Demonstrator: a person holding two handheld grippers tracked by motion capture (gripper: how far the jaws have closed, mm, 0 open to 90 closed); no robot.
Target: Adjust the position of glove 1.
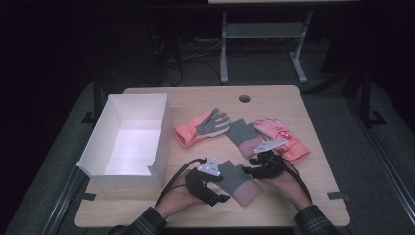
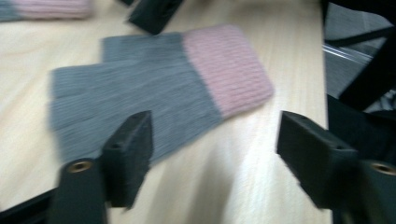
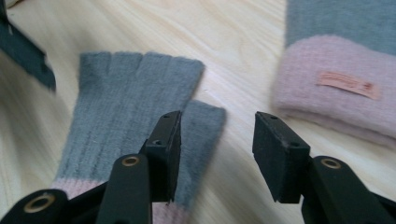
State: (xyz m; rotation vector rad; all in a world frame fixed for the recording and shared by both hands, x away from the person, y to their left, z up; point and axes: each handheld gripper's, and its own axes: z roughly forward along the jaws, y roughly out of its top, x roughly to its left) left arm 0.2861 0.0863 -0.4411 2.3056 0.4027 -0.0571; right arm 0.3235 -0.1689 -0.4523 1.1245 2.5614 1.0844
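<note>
We see a grey knitted glove with a pink cuff (image 1: 236, 179) lying flat on the desk (image 1: 318, 191) near its front edge, about midway along, cuff toward the person. It is between the two grippers.

The left gripper (image 1: 221, 198) sits just left of that glove, held by the left hand (image 1: 183, 198). In the left gripper view the two jaws stand wide apart with bare wood and the glove's edge (image 2: 154, 88) between them; the pads press on nothing. That view is blurred.

The right gripper (image 1: 247, 171) is at the glove's upper right side, in the right hand (image 1: 288, 183). In the right gripper view its jaws are apart; the left jaw overlaps the glove's thumb (image 3: 201, 126), the right jaw is over bare wood. Nothing is clamped.

A second grey glove with a pink cuff (image 1: 243, 134) lies farther back, toward the middle of the desk; its cuff carries a small label (image 3: 348, 85). A pink and grey glove (image 1: 201, 127) lies left of it, and another pink glove (image 1: 284, 139) to its right, partly under it. A white open box (image 1: 128, 142) stands at the desk's left edge.
</note>
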